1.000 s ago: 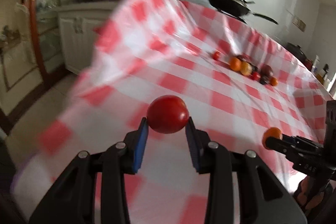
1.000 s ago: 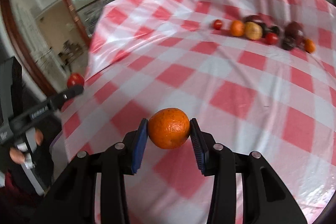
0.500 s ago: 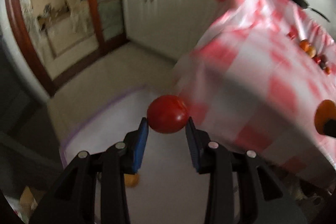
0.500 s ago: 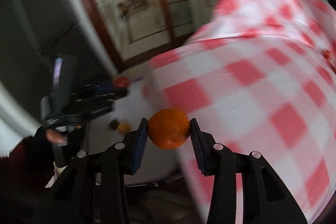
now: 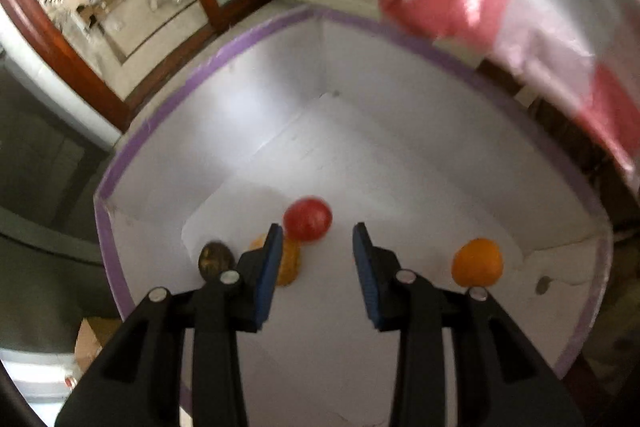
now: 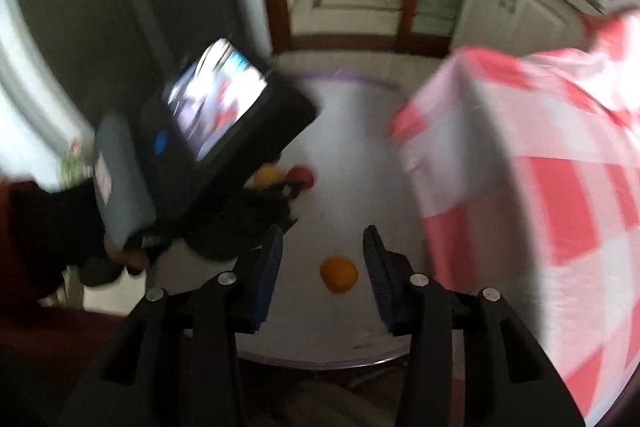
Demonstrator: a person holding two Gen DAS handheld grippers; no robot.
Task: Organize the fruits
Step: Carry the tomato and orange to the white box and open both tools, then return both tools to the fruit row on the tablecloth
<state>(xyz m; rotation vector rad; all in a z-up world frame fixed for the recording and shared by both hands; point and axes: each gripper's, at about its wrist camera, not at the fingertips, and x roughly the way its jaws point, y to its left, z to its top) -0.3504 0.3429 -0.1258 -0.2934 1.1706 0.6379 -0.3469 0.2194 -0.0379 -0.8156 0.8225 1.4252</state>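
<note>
Orange [image 6: 338, 273] and tomato [image 5: 307, 218] in white box [image 5: 360, 155], no readable writing

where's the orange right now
The orange is in the white box beside the table, free of the right tool, whose jaws are opening above it. In the left wrist view it sits right of the tomato.

Box floor [image 5: 360, 155] open; tablecloth [image 5: 540, 39] overhangs its far side
</note>
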